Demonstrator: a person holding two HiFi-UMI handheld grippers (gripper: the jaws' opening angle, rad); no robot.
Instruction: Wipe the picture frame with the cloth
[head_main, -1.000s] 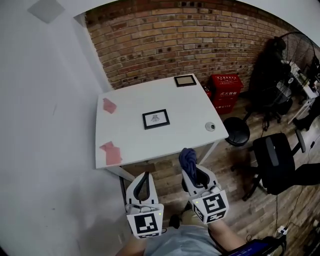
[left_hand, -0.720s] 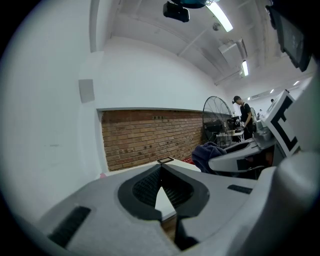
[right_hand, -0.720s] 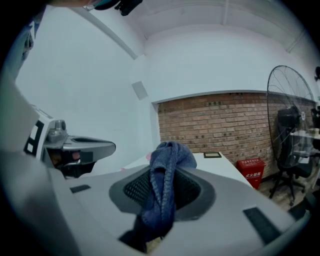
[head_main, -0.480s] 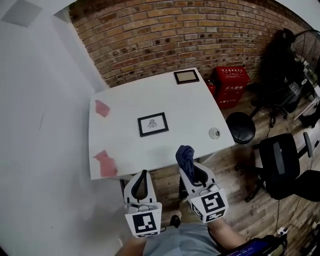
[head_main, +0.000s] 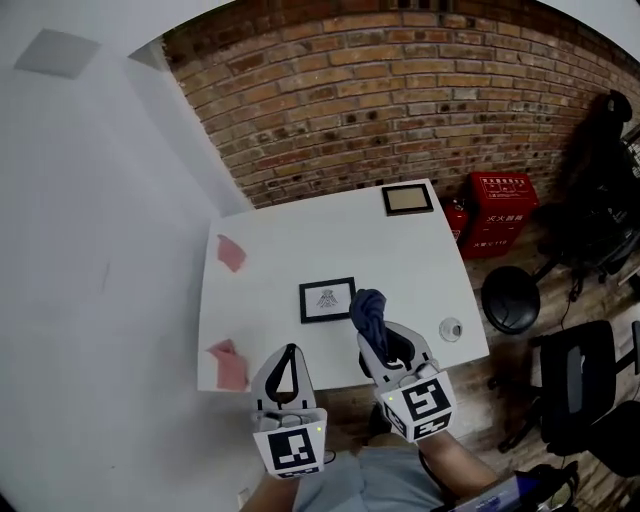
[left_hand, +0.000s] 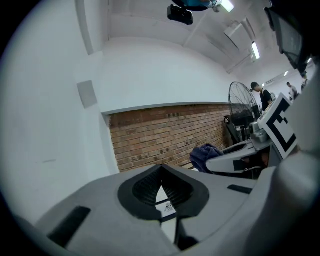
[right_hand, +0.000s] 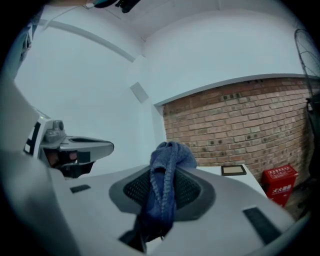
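A small black picture frame (head_main: 327, 299) with a drawing lies flat in the middle of the white table (head_main: 270, 260); it also peeks between the jaws as the frame (left_hand: 167, 209) in the left gripper view. My right gripper (head_main: 372, 327) is shut on a blue cloth (head_main: 368, 312), which bunches above the jaws as the cloth (right_hand: 167, 172) and hangs just right of the frame, over the table's near part. My left gripper (head_main: 290, 356) is shut with nothing in it, over the table's near edge, left of the cloth.
A second frame (head_main: 407, 200) lies at the table's far right corner. Two pink cloths (head_main: 231, 253) (head_main: 228, 364) sit along the left side. A small round white object (head_main: 451, 328) is near the right edge. A brick wall (head_main: 400, 90), red box (head_main: 503, 211), stool (head_main: 510, 298) and office chair (head_main: 590, 380) surround the table.
The view has come closer to the table. Both grippers now reach over its near edge, and the cloth has drawn up beside the picture frame.
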